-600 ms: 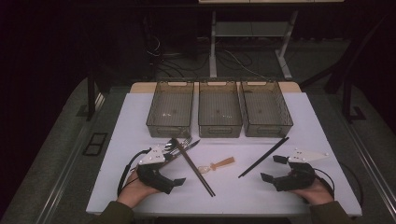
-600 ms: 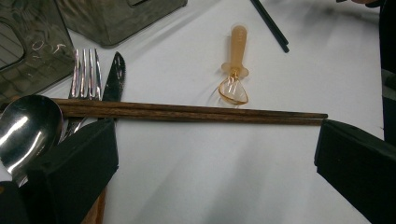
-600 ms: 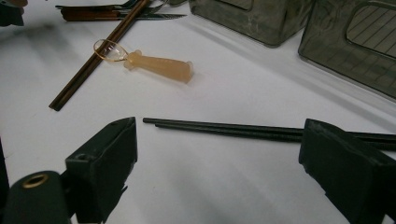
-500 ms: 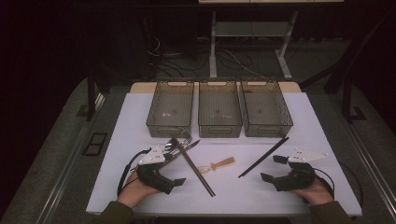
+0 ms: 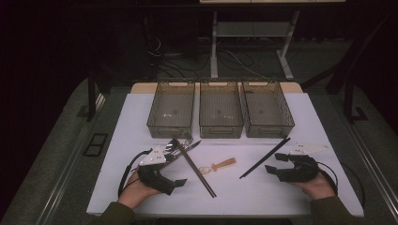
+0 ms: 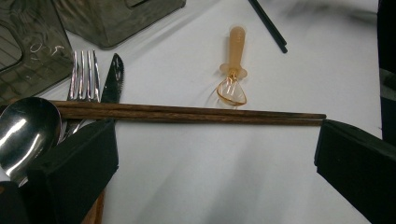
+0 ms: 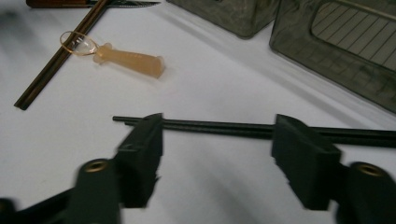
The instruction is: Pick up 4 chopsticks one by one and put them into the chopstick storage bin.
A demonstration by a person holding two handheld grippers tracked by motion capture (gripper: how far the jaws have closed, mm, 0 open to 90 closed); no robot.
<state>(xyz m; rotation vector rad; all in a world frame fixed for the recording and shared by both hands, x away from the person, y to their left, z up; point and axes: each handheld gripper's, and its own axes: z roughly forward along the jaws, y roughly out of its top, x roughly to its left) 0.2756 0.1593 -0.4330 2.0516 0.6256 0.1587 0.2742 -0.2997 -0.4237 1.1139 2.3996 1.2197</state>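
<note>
Two brown chopsticks (image 6: 187,113) lie crosswise just beyond my left tongs (image 6: 215,154), gaping wide and empty. At three o'clock, black chopsticks (image 7: 219,127) lie just past my right tongs (image 7: 217,154), half open, empty.

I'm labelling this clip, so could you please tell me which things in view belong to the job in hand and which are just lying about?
In hand:
- left gripper, open, facing the brown chopsticks
- right gripper, open, facing the black chopsticks

Lying about:
- spoon, fork, knife
- small orange tool
- three empty bins
</note>
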